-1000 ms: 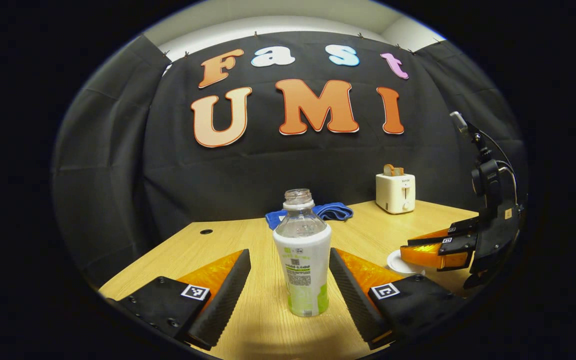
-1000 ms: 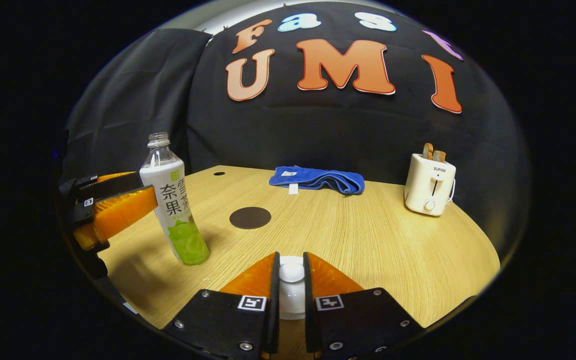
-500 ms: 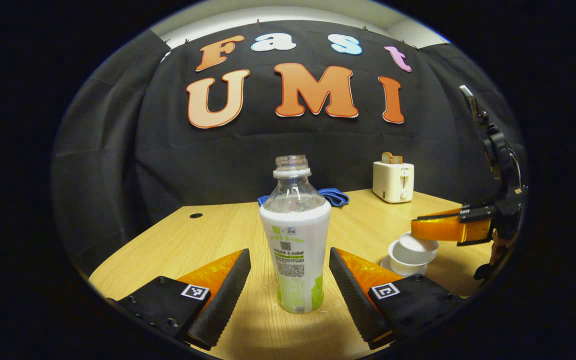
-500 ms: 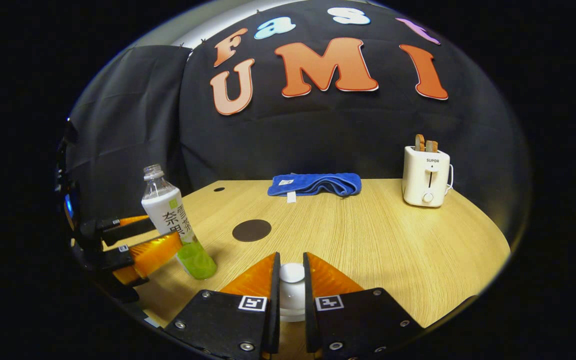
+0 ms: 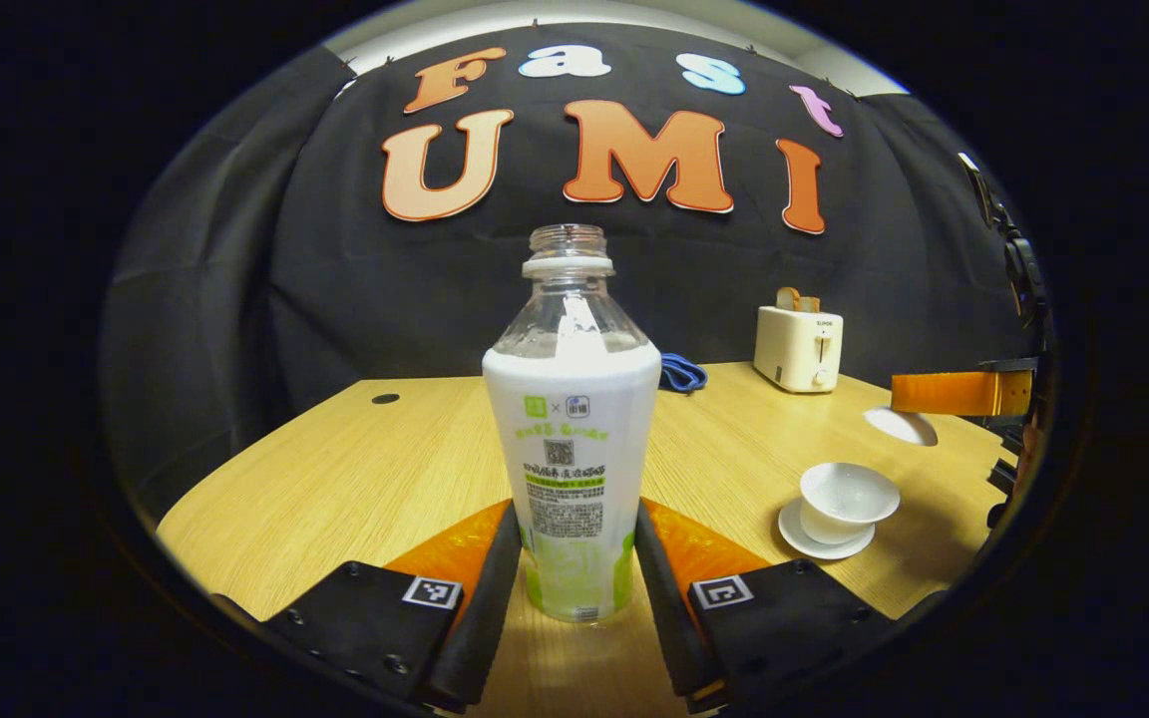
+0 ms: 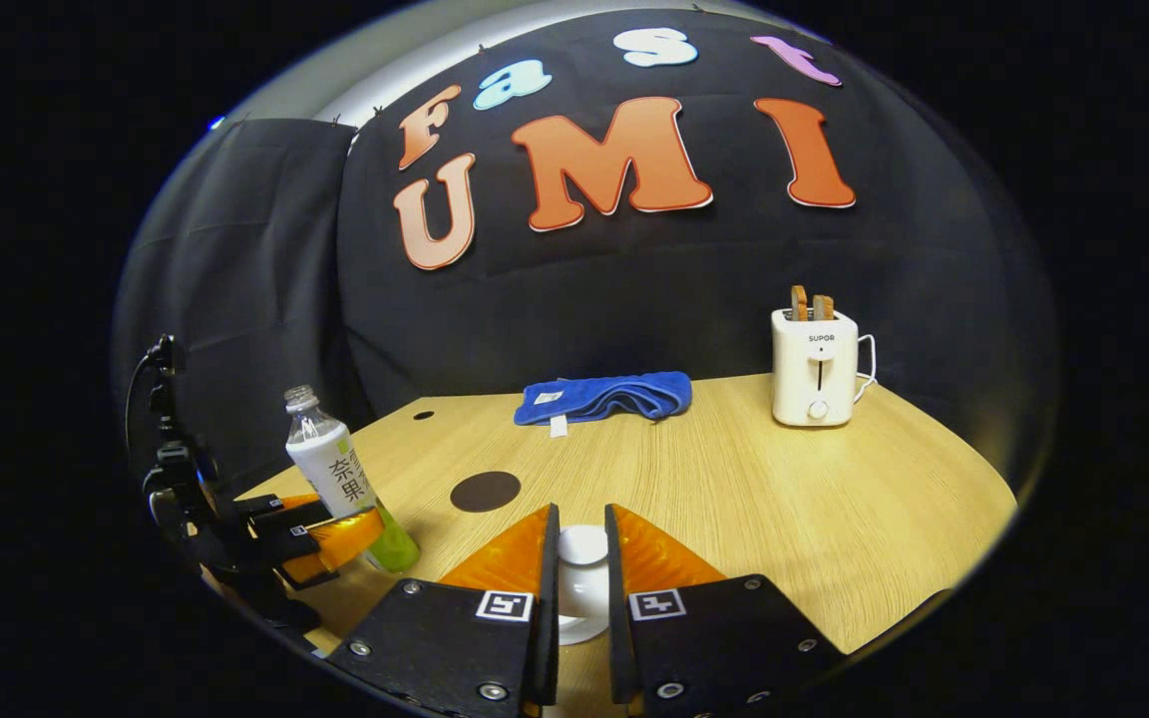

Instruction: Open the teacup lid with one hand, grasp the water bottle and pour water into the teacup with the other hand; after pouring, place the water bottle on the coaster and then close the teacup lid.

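Note:
The uncapped water bottle (image 5: pixel 574 399), white-labelled with green at the base, stands upright on the wooden table (image 5: pixel 355 479). My left gripper (image 5: pixel 574 511) is shut on its lower part, both fingers pressing its sides. To the right, the white teacup (image 5: pixel 846 491) sits uncovered on its saucer (image 5: pixel 792 524). Up and to the right of the cup, my right gripper (image 5: pixel 909 394) holds the white lid (image 5: pixel 902 425) in the air. In the right gripper view, that gripper (image 6: pixel 580 511) is shut on the lid's knob (image 6: pixel 582 546). The bottle (image 6: pixel 330 469) and left gripper (image 6: pixel 360 519) are at far left there, near the dark round coaster (image 6: pixel 485 491).
A folded blue towel (image 6: pixel 604 396) lies at the table's back edge. A white toaster (image 6: pixel 814 379) with toast stands at the back right. A small hole (image 5: pixel 385 398) marks the tabletop at the far left. Bare wood spreads between coaster and toaster.
My left gripper moved in and shut its fingers on the bottle. My right gripper lifted the lid off the teacup and carried it up and to the right.

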